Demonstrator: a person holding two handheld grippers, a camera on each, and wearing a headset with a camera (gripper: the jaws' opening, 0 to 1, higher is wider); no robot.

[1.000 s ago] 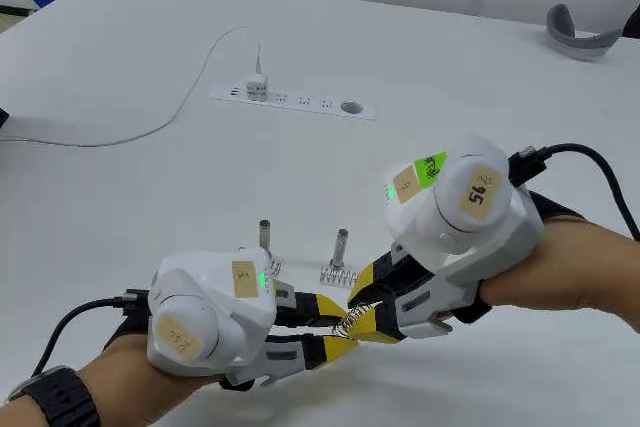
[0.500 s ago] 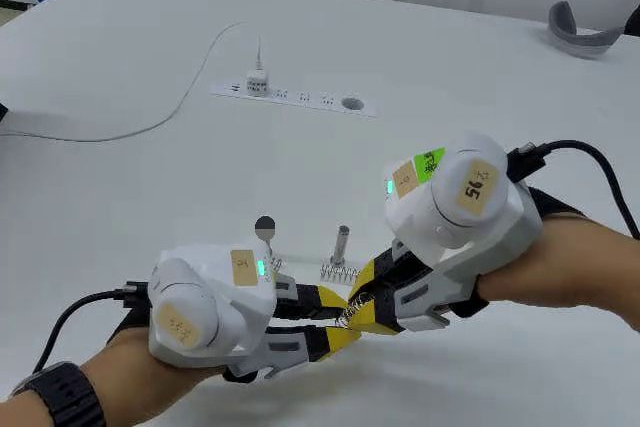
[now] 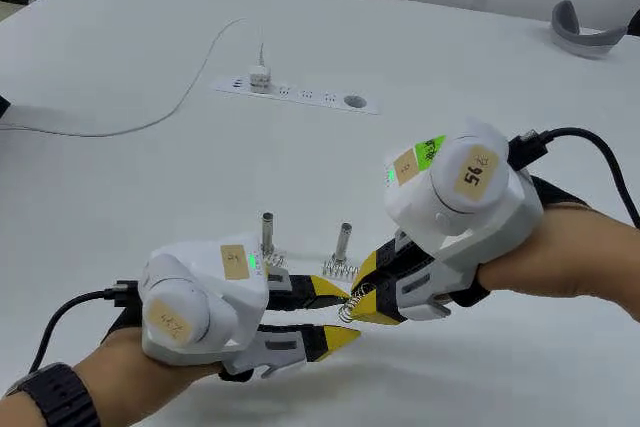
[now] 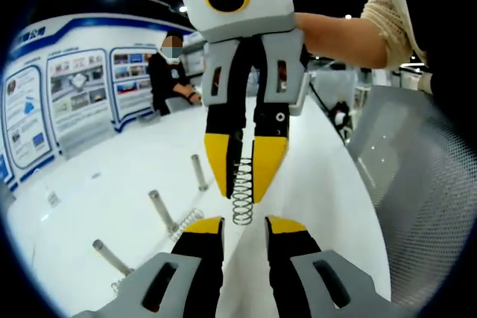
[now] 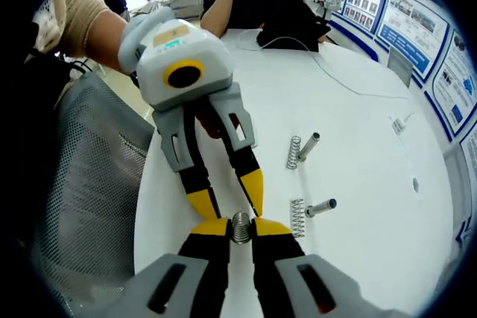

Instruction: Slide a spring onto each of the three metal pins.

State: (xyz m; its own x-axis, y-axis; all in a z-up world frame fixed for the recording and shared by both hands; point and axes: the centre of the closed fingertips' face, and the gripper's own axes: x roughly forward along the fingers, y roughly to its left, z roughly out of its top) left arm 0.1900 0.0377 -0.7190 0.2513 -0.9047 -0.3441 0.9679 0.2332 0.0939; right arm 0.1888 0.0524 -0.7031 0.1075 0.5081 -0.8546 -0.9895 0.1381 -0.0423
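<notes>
Two handheld grippers meet tip to tip low over a smooth white table [image 3: 400, 77]. The right gripper [image 5: 240, 226] has its yellow-and-black fingers [image 4: 267, 161] clenched on a small bright wire spring [image 4: 242, 188]. That spring is held clear of the table, and its free end points into the gap of the left gripper [image 4: 246, 223]. The left gripper's fingers [image 4: 205, 232] stand apart and released, with nothing between them. Both tools have glossy, rounded white plastic shells with grey frames, and black cables lead off behind them. Each shell carries tan paper stickers with handwriting. The right gripper's larger sticker [image 3: 475, 173] shows two digits I cannot read for certain, and a green label [image 3: 431, 154] sits beside it. Three slim cylindrical metal pins [image 4: 160, 210] stand upright on the table in the left gripper view, just beyond the fingertips. In the right gripper view, two of the pins each have a coil [image 5: 298, 217] gathered at the foot. Further back lies a flat white power strip [image 3: 300, 99] with a small white plug in it and a thin white cord [image 3: 190, 87] curving away. A black watch [image 3: 60, 397] wraps the person's left wrist. A grey mesh chair [image 4: 417, 184] is at the table edge, and blue-and-white wall posters [image 4: 74, 87] carry print too small to read.
</notes>
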